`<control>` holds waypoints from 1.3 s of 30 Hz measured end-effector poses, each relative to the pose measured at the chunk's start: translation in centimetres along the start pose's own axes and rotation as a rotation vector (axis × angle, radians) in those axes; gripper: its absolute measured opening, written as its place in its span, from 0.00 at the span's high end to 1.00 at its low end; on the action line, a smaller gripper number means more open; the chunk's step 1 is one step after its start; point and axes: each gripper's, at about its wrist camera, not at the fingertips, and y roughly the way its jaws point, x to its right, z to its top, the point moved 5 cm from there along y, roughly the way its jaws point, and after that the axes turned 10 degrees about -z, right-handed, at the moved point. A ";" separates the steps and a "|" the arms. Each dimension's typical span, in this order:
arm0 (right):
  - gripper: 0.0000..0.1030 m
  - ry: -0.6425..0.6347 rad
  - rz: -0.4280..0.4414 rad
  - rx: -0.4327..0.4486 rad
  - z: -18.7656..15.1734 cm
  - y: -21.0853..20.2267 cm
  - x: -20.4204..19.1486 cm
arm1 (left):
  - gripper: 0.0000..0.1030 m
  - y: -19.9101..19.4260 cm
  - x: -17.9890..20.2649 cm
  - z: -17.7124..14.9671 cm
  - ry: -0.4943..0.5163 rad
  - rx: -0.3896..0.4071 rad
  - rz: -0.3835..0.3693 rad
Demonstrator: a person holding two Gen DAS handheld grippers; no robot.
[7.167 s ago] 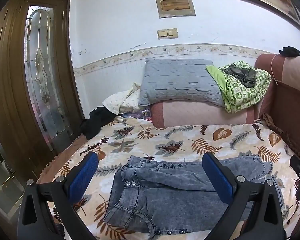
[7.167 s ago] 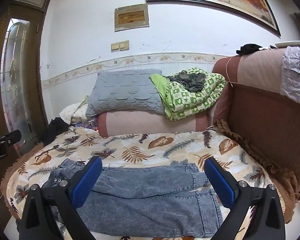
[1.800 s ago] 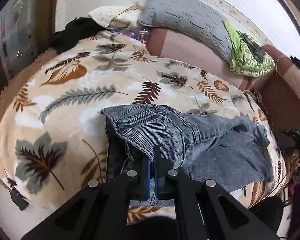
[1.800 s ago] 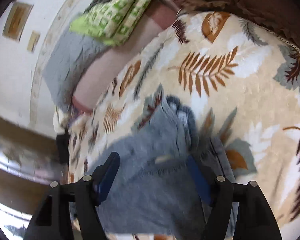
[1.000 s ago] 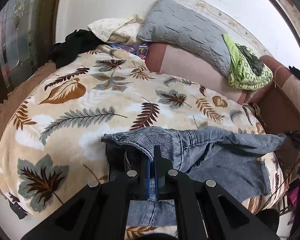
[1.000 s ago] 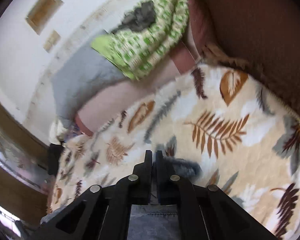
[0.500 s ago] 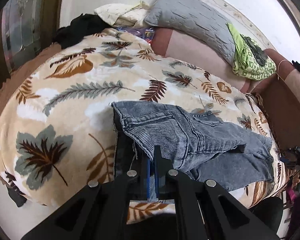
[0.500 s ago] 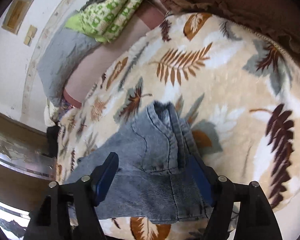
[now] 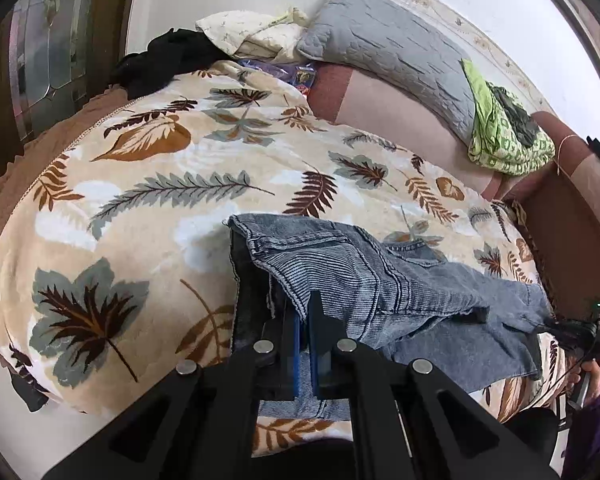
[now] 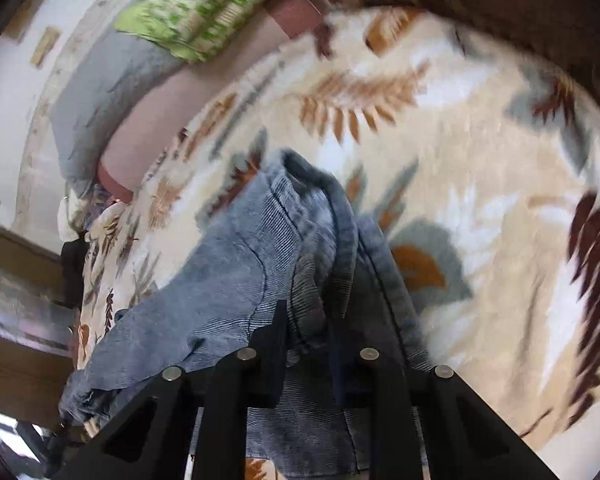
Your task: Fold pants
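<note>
Over the bedspread [image 9: 148,184], left hand-held gripper [image 9: 305,320] pinches pants [image 9: 340,268].

Right wrist view motion-blurred: leaf blanket [image 10: 480,160] pattern smeared, green quilt [image 10: 204,4] print unreadable. Right gripper [image 10: 308,344] finger gap filled with bunched jeans [image 10: 252,272]; closure unclear. Left gripper [image 9: 304,320] pinch point buried under denim fold. Jeans' near edge hidden behind gripper frames.
</note>
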 end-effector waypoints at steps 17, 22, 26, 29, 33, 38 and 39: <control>0.70 -0.003 -0.106 -0.316 -8.3 -1.3 7.7 | 0.91 0.3 -5.2 -6.4 -0.092 -0.134 0.052; 0.34 -0.052 -0.090 -0.162 -5.2 -5.2 6.7 | 0.91 -3.0 -6.5 -6.0 -0.100 -0.090 0.136; 0.34 -0.049 -0.066 -0.089 -2.4 -5.7 5.0 | 0.91 -4.8 -7.1 -4.7 -0.112 -0.036 0.161; 0.34 -0.033 -0.068 -0.066 -0.5 -3.7 3.7 | 0.91 -4.7 -5.7 -3.4 -0.104 -0.007 0.129; 0.34 -0.101 -0.164 -0.063 1.6 0.7 1.8 | 0.91 -3.1 -1.8 -2.1 -0.030 -0.004 0.063; 0.70 -0.195 -0.264 -0.131 1.5 5.3 1.3 | 0.91 -0.9 1.5 -1.4 0.008 -0.012 -0.012; 0.79 -0.220 -0.297 -0.125 1.5 5.6 1.1 | 0.91 -0.3 1.8 -1.4 0.010 -0.021 -0.016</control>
